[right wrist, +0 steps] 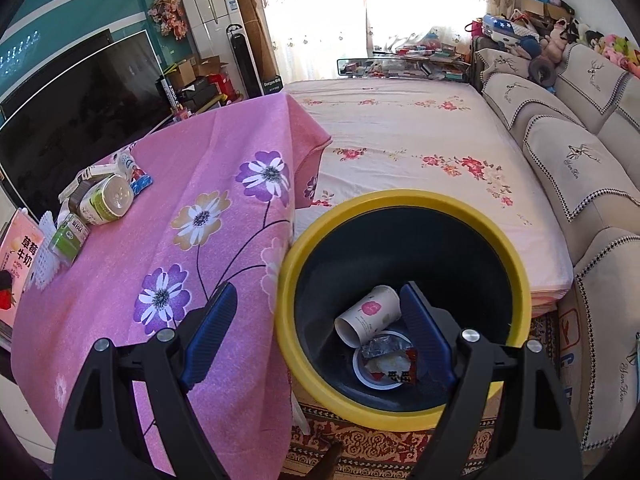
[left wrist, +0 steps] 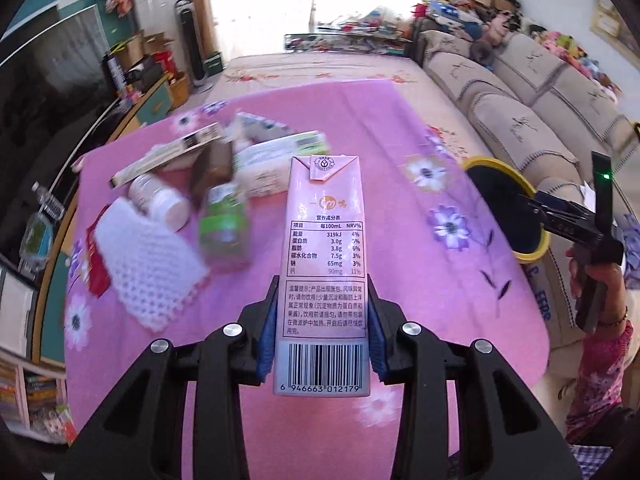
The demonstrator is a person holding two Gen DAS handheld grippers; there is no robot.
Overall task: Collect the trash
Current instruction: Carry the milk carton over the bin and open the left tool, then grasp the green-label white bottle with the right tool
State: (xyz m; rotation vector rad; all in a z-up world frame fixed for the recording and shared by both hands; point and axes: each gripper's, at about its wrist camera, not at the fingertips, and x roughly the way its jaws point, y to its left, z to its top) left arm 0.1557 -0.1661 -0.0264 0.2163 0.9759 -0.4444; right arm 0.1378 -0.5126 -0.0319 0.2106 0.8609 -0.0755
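A cluttered living room: a table draped in a pink flowered cloth (left wrist: 400, 240), a bed in a floral sheet beyond it, a beige sofa along the right, and bright curtained windows at the far end.

Nearest in the left wrist view, the left gripper (left wrist: 322, 332) is clamped on a pink milk carton (left wrist: 323, 264), its blue pads pressing both sides near the barcode end. The carton appears lifted clear of the cloth, nutrition label facing the camera.

Past it on the table lies a loose, partly blurred pile of trash (left wrist: 192, 208): a white foam net, a red packet, a white jar, a green carton, a brown box and pale flat boxes.

In the right wrist view, the right gripper (right wrist: 316, 332) hangs empty with its jaws spread wide, above a yellow-rimmed dark bin (right wrist: 516, 264) standing on the floor at the table's edge. Inside the bin lie a paper cup (right wrist: 368, 314), a round lid and a crumpled wrapper.

The job looks partly done: a few pieces binned, one carton in hand, and most of the pile left to collect.
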